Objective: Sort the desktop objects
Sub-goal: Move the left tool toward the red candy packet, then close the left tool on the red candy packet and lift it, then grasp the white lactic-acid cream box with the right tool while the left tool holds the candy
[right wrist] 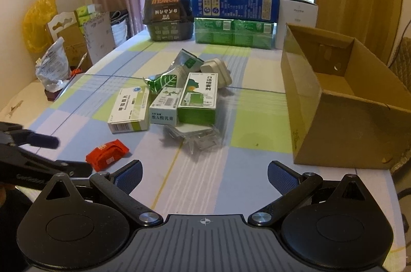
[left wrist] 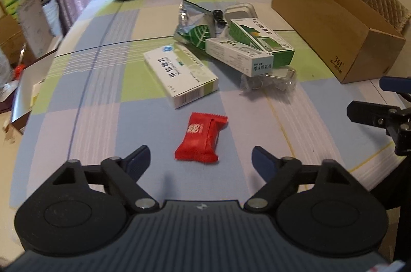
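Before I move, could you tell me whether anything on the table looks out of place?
The red snack packet lies alone, apart from the heaped medicine boxes; the cardboard box holds none of them.

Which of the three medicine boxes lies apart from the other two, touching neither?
The white box with the pale green stripe, nearest the red packet. The tall green box rests on the slim white box.

The bench (left wrist: 84, 97) wears a checked cloth of blue, green and lilac. A red snack packet (left wrist: 200, 139) lies just ahead of the left tool (left wrist: 201, 158). Beyond it sit a white medicine box (left wrist: 179, 74), a clear plastic wrapper (left wrist: 269, 82) and, to the right, an open cardboard box (left wrist: 334, 41).
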`<state>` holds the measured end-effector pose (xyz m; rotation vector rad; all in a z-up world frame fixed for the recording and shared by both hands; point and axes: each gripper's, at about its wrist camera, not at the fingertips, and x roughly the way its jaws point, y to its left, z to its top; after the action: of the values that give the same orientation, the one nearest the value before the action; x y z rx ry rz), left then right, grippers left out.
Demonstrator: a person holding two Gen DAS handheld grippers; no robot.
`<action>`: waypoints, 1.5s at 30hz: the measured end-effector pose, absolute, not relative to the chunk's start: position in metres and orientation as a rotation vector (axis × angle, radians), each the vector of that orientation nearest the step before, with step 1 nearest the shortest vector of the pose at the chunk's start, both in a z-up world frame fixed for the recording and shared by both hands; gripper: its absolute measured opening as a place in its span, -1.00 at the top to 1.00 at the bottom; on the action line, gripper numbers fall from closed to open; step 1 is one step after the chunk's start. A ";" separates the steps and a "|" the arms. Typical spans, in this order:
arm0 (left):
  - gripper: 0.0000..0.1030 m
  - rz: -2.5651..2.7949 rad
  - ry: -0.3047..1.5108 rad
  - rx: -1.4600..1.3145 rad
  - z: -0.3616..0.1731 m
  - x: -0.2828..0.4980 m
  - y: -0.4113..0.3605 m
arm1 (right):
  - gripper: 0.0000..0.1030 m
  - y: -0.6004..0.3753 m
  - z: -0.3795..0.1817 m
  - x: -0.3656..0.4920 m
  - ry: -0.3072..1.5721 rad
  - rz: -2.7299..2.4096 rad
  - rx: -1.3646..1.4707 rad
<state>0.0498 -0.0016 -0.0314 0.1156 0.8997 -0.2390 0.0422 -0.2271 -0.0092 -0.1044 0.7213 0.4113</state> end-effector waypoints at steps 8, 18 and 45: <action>-0.41 -0.326 0.932 0.202 -0.055 0.085 -0.007 | -0.75 -0.220 -0.016 0.060 0.722 0.442 -0.097; -0.07 -0.374 0.965 0.233 -0.074 0.102 -0.006 | -0.52 -0.202 -0.028 0.078 0.732 0.501 -0.096; 0.52 -0.262 0.896 0.083 -0.039 0.103 0.024 | -0.09 -0.137 -0.047 0.130 0.745 0.534 -0.137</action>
<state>0.1025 0.0243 -0.0388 0.0831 0.8955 -0.2615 0.1301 -0.1369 -0.0474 -0.1367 0.7448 0.5343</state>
